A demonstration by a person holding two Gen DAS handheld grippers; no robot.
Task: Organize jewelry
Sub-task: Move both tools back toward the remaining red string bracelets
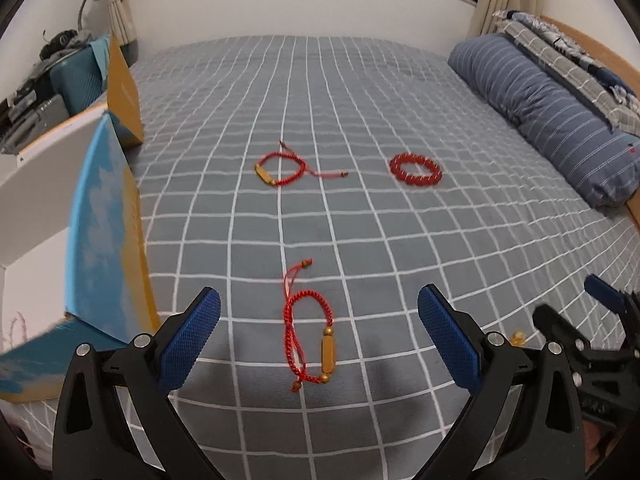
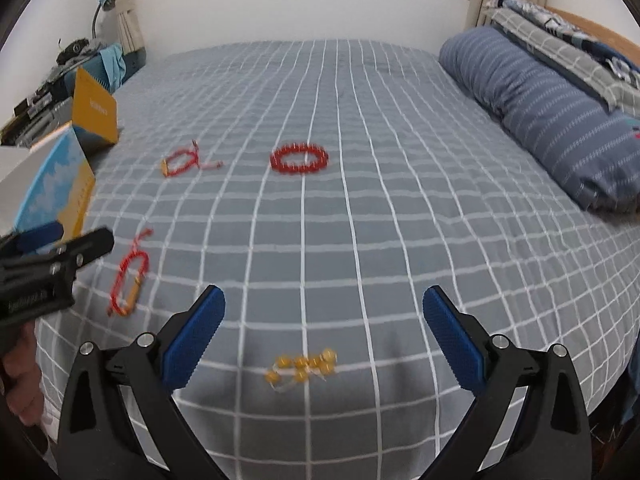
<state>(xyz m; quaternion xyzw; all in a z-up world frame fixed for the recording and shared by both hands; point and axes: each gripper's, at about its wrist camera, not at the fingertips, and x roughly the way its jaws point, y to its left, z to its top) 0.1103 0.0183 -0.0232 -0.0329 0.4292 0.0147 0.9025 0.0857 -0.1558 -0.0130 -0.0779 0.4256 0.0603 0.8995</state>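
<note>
A red cord bracelet with a gold tube bead [image 1: 310, 336] lies on the bed between the open fingers of my left gripper [image 1: 318, 316]; it also shows in the right wrist view [image 2: 130, 280]. A second red cord bracelet [image 1: 282, 168] [image 2: 182, 162] and a red bead bracelet [image 1: 416, 169] [image 2: 299, 158] lie farther out. A yellow bead bracelet [image 2: 304, 366] lies between the open fingers of my right gripper [image 2: 324, 316]. An open box with blue and yellow flaps [image 1: 106, 236] [image 2: 56, 188] stands at the left bed edge. Both grippers are empty.
The bed has a grey checked sheet [image 1: 360, 92]. A striped blue pillow [image 1: 540, 116] and a folded quilt [image 1: 560, 48] lie along the right side. A cluttered side table with a lamp [image 1: 48, 72] stands at the far left.
</note>
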